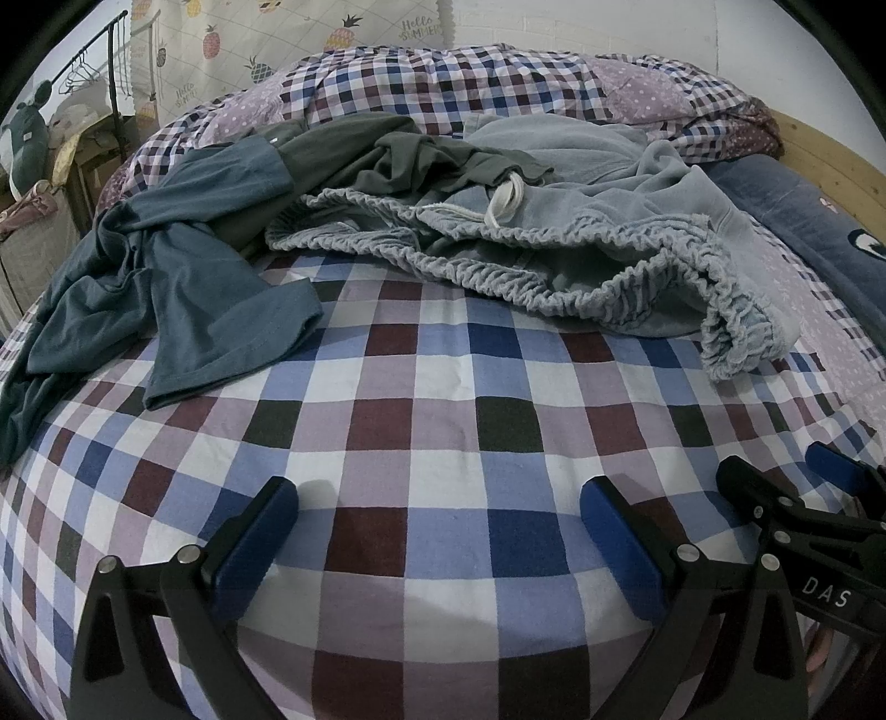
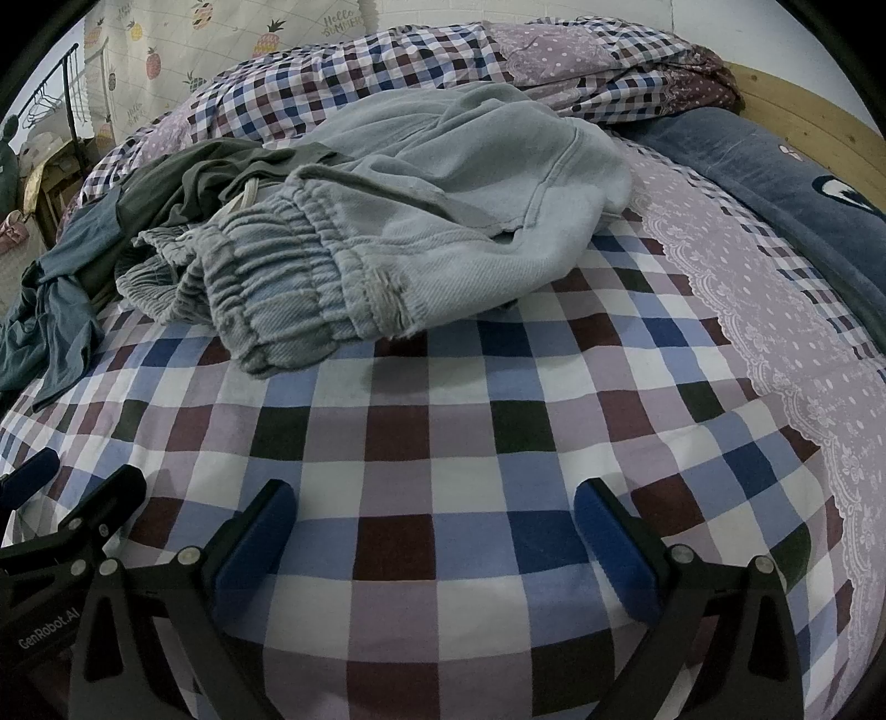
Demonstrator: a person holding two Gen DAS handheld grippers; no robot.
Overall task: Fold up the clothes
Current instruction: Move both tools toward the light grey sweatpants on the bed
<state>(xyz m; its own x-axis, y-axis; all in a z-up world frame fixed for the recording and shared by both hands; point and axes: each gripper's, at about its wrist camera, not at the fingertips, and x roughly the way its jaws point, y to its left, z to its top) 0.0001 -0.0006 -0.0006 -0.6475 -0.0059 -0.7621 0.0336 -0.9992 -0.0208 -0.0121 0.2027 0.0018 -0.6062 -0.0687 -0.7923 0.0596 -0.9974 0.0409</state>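
Left tongs (image 1: 437, 498): jaws wide, nothing between them, hovering over bare bedsheet.
Right tongs (image 2: 434, 498): jaws wide, empty, just beside the left pair.
Bedsheet (image 1: 443, 387): checked cloth, clear ahead of both tongs.
Pale blue trousers (image 2: 387, 238): crumpled, straight ahead and beyond; elastic waistband (image 2: 288, 299) faces the tongs, legs run away toward the headboard; judged nearer the right tongs.
Teal shirt (image 1: 183, 293): bunched on the left, nearer the left tongs, overhanging the bed edge.
Olive garment (image 1: 387, 160): tangled behind, partly under the trousers; may drag along.
Farther: rumpled checked quilt (image 1: 443, 77), blue pillow (image 2: 775, 166), pineapple curtain (image 1: 277, 39).
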